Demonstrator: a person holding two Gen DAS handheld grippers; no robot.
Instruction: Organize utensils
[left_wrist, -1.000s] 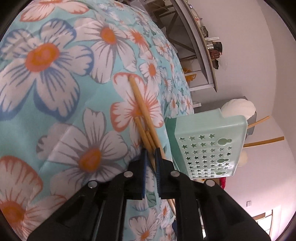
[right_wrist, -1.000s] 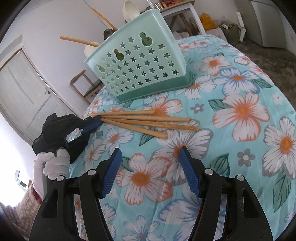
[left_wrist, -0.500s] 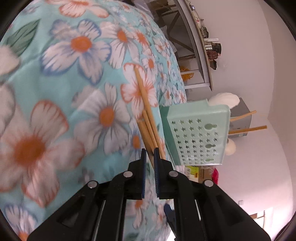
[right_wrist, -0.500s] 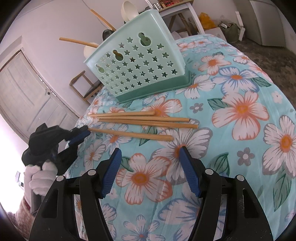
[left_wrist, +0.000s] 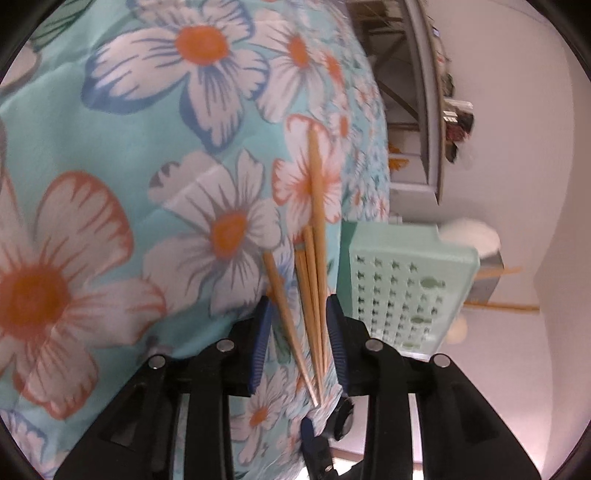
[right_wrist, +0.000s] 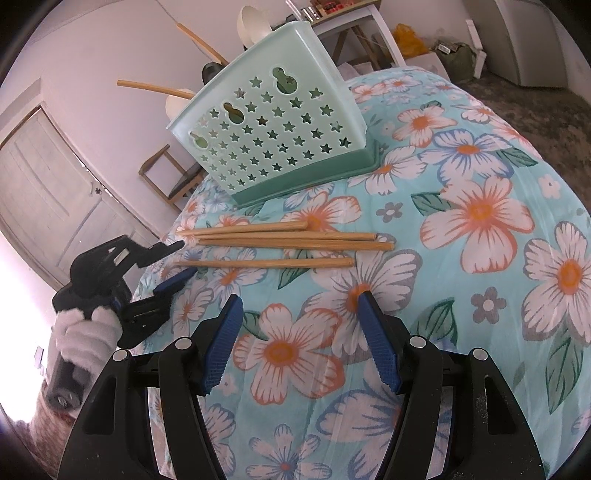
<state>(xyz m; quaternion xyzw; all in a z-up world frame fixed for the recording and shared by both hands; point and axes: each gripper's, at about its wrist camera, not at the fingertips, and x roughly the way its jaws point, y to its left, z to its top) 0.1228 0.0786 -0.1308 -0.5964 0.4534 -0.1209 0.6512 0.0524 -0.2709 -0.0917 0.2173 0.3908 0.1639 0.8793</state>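
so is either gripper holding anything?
No. Left gripper has just been opening around the chopsticks' ends, pads clear; right gripper is open, empty.

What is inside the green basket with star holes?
Two wooden handles and pale spoon bowls stick out of the basket. Its wall hides their lower parts and anything else inside.

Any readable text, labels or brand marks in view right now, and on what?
None readable.
The utensil basket bears only star and gourd-shaped cutouts, no lettering.
The floral tablecloth has a flower print only.
Items on the background shelf are too small and blurred to read.
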